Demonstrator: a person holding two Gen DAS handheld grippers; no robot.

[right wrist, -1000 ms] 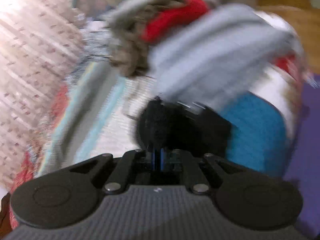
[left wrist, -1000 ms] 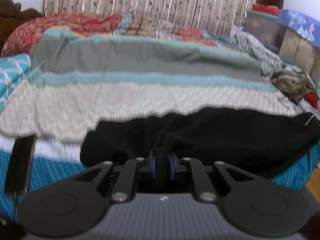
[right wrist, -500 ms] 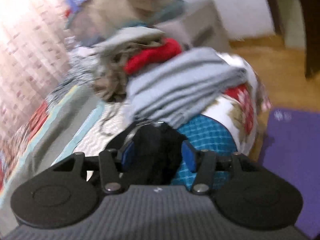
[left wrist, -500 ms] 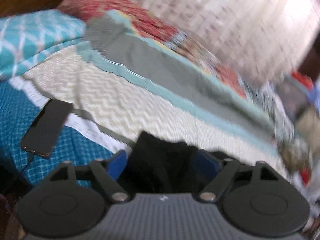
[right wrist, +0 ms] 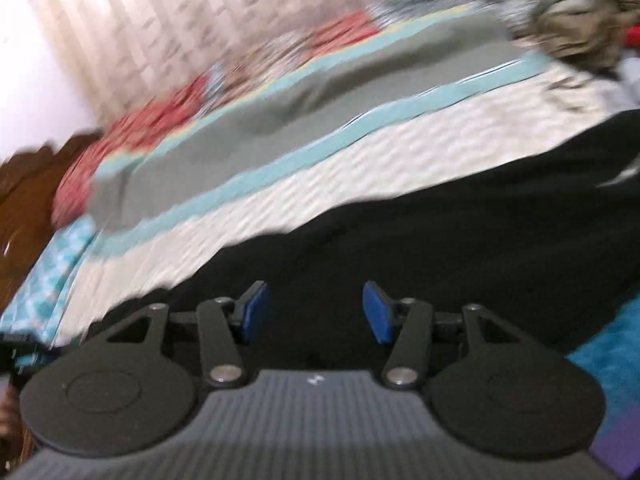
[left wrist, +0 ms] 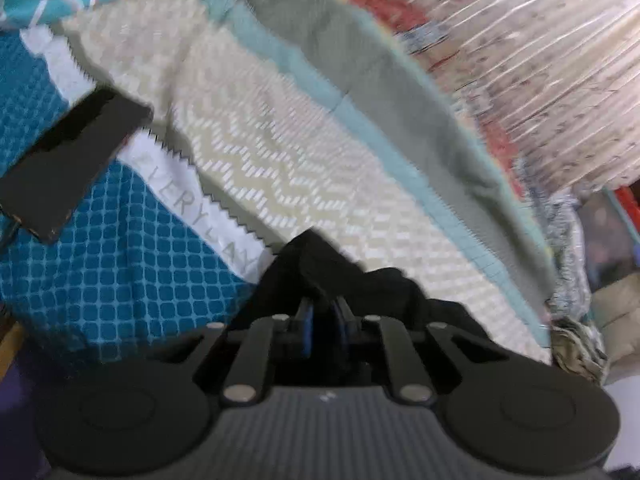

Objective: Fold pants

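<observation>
The black pants (right wrist: 460,220) are spread across the striped bedspread (right wrist: 280,184); one bunched end is pinched between the closed pads of the left gripper (left wrist: 323,320). The right gripper (right wrist: 315,312) is held wide apart, empty, above the cloth. Soft, limp fabric is judged; edges and corners are best gripped

phone (left wrist: 68,168) beside black pants (left wrist: 320,268)

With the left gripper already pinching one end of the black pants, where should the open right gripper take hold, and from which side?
The right gripper hangs open over the pants, which lie spread flat across the bed. Probably best to pinch the near edge, coming from the bed's front side, since the flat middle offers no fold to catch. The left gripper is shut on bunched fabric.
</observation>
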